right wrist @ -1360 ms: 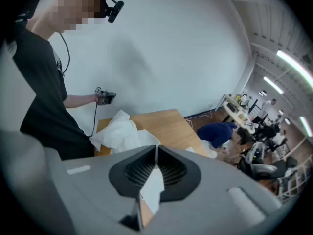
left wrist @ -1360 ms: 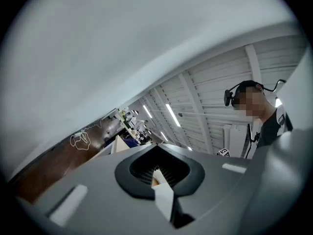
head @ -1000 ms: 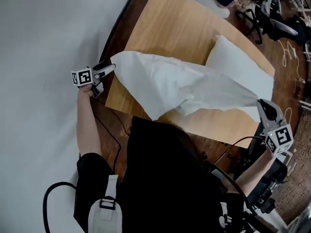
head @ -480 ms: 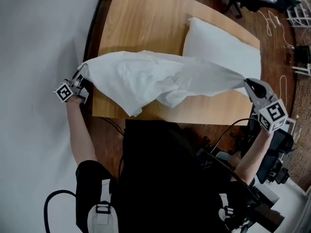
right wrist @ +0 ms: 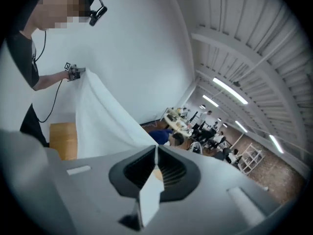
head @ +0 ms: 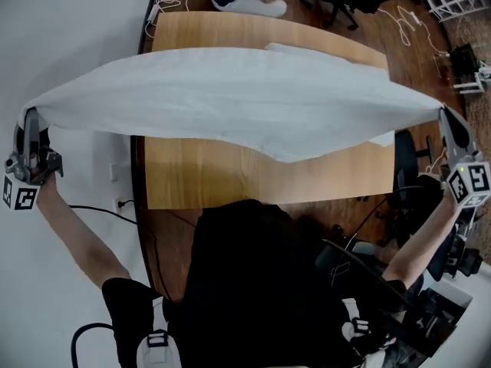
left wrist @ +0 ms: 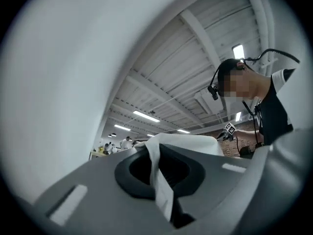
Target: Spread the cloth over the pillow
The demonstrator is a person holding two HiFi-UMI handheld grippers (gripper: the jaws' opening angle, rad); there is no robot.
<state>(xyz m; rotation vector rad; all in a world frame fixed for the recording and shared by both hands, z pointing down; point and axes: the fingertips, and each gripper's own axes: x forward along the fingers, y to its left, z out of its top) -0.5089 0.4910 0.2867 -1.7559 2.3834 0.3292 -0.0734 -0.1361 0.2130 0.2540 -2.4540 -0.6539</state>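
The pillow [head: 382, 139] is almost wholly hidden beneath the cloth [head: 245, 102]; only a white corner shows at the right, near side, and whether the cloth touches it cannot be told. The cloth hangs stretched above the wooden table [head: 230, 179], its long axis running left to right and its near edge sagging to a point in the middle. The left gripper [head: 29, 121] is clenched on the cloth's left end, the right gripper [head: 447, 117] on its right end, both beyond the table's sides
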